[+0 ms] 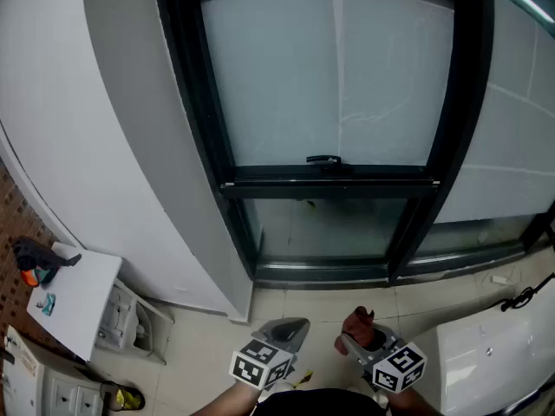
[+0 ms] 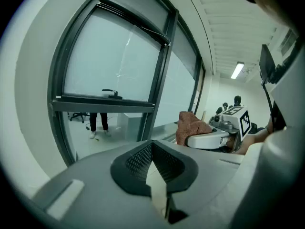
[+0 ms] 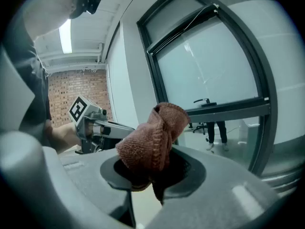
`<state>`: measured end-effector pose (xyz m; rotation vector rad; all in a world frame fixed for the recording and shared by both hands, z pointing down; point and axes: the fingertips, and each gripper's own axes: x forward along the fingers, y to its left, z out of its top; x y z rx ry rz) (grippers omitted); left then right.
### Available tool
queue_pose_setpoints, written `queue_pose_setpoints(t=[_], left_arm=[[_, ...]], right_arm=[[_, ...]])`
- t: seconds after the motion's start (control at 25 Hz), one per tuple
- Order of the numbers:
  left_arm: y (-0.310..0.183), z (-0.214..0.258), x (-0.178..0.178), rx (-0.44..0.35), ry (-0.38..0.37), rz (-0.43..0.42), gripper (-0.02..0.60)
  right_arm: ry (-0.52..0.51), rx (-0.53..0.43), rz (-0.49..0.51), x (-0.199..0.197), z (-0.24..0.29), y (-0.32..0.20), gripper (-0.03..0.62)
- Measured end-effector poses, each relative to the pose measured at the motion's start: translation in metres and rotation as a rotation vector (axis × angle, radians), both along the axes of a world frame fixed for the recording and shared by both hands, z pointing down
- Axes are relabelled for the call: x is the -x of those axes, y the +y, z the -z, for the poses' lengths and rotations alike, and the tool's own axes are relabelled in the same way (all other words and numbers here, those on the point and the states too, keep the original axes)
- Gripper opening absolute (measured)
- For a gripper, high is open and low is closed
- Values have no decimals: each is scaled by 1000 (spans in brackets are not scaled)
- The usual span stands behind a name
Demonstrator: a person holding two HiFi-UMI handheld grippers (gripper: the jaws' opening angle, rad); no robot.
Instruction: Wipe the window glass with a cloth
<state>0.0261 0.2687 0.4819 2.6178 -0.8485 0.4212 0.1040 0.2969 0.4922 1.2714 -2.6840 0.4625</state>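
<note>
The window glass (image 1: 329,76) is a large pane in a dark frame straight ahead, with a black handle (image 1: 323,159) on its lower bar. It also shows in both gripper views (image 2: 109,56) (image 3: 214,66). A reddish-brown cloth (image 1: 357,322) (image 3: 152,137) sticks up bunched from my right gripper (image 1: 351,343) (image 3: 152,178), which is shut on it, low and well short of the glass. Beside it on the left, my left gripper (image 1: 293,328) (image 2: 155,171) is shut with nothing in it. The left gripper view shows the cloth (image 2: 190,125) to its right.
A white wall column (image 1: 113,146) borders the window on the left. A white table (image 1: 78,297) at lower left bears a black and orange tool (image 1: 35,263). A white cabinet (image 1: 494,345) and black cable (image 1: 520,297) are at lower right. A person's legs (image 2: 97,120) show beyond the glass.
</note>
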Motion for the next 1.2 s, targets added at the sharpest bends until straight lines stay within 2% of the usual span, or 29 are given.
queue_pose_setpoints(t=[0.28,0.52,0.84,1.04,1.2], left_arm=[[-11,-9,56,1,-26,4,17],[-39,-10,96,-6,-50,11,17],[-107,-8,101,-14,-51,47,17],[-168,5,90,-30,-51,70,17],[-225,21,85,-50,-67,130,17]], right_arm=[[-6,-19,18,55,6,-26,107],[-5,-55,40,95,21,-62,107],[-24,-161,130,114,59,-128,109],[-39,-248,142,109,91,-208,109],[-30,-285,190,107,115,-287,109]])
